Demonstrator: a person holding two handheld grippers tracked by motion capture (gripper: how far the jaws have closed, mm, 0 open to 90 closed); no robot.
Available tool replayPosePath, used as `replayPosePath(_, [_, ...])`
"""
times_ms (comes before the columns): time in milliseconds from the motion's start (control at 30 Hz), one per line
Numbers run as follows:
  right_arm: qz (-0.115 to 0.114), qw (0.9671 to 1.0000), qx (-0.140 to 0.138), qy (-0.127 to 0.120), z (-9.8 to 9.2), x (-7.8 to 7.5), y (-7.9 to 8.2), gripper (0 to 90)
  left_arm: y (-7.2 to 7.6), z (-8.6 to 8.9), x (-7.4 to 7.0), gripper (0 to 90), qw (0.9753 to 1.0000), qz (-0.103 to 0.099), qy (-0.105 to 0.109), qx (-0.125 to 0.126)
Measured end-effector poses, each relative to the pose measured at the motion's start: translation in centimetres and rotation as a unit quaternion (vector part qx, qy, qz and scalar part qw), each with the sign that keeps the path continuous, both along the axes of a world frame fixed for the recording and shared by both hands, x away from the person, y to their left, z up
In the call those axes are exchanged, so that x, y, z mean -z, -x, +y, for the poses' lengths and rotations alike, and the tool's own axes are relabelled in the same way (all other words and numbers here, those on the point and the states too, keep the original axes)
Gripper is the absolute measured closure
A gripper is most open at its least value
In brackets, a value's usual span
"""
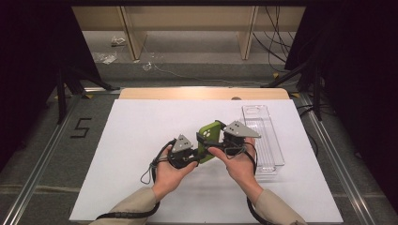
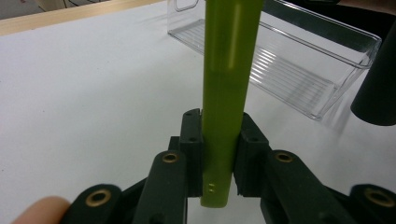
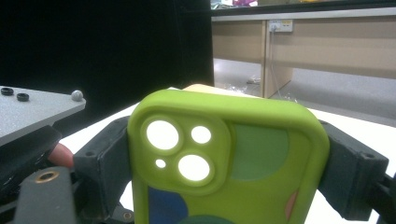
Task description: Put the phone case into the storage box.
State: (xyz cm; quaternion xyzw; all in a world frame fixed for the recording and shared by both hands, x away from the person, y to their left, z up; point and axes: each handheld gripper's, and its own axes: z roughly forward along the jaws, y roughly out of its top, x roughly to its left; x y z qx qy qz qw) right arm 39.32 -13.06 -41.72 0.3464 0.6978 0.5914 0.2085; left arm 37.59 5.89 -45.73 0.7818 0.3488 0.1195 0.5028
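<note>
**Green phone case held between both grippers above the desk**

A person held a lime-green phone case (image 1: 209,139) off the white desk (image 1: 131,140), just left of a clear plastic tray (image 1: 270,154) that lay along the desk's right side. The left gripper (image 1: 187,151) gripped the case at its near end; in the left gripper view the two black fingers (image 2: 191,140) were pressed against both faces of the case (image 2: 227,93), seen edge-on and rising straight up between them, with the tray (image 2: 299,70) lying beyond on the desk (image 2: 93,93).

The right gripper (image 1: 225,136) held the case from the right. In the right gripper view the case (image 3: 224,163) stood upright close to the camera, its camera cut-outs at the upper left, and the fingers (image 3: 100,163) sat against its two long side edges. They appeared clamped on it, though the contact itself was partly hidden behind the case's rounded rim. A fingertip of the person's hand (image 3: 60,154) showed at the left, beside a grey plate (image 3: 32,109), probably the left gripper's.
</note>
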Motion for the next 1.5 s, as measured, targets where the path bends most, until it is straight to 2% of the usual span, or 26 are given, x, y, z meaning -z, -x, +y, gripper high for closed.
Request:
replayPosePath(333, [-0.006, 1.0000, 0.005, -0.003, -0.5, -0.4, -0.1, 16.6, -0.1, 0.0, -0.3, 43.4, 0.9997, -0.015, -0.010, 0.015])
replayPosePath(533, [-0.011, 0.9999, 0.007, -0.005, -1.0, -0.7, -0.2, 16.6, 0.0, 0.2, -0.3, 15.2, 0.9991, -0.018, -0.020, 0.034])
replayPosePath(667, [-0.013, 0.9998, 0.010, -0.006, -1.3, -0.9, -0.3, 16.6, 0.1, 0.7, -0.4, 6.3, 0.9987, -0.019, -0.033, 0.034])
replayPosePath(833, [-0.015, 0.9997, 0.016, -0.008, -1.8, -1.1, -0.4, 16.6, -0.1, 1.8, -0.6, 0.0, 0.9984, -0.023, -0.034, 0.039])
replayPosePath(1100, [-0.016, 0.9995, 0.024, -0.010, -2.5, -1.4, -0.6, 16.6, 0.3, 2.9, -0.6, 0.0, 0.9983, -0.023, -0.044, 0.032])
replayPosePath(1300, [-0.017, 0.9994, 0.030, -0.009, -2.8, -1.5, -0.7, 16.7, 0.6, 3.9, -0.5, 0.0, 0.9982, -0.021, -0.044, 0.034])
replayPosePath(1500, [-0.021, 0.9991, 0.034, -0.012, -3.2, -1.7, -0.8, 16.7, 0.8, 4.8, -0.5, 0.0, 0.9985, -0.020, -0.044, 0.025])
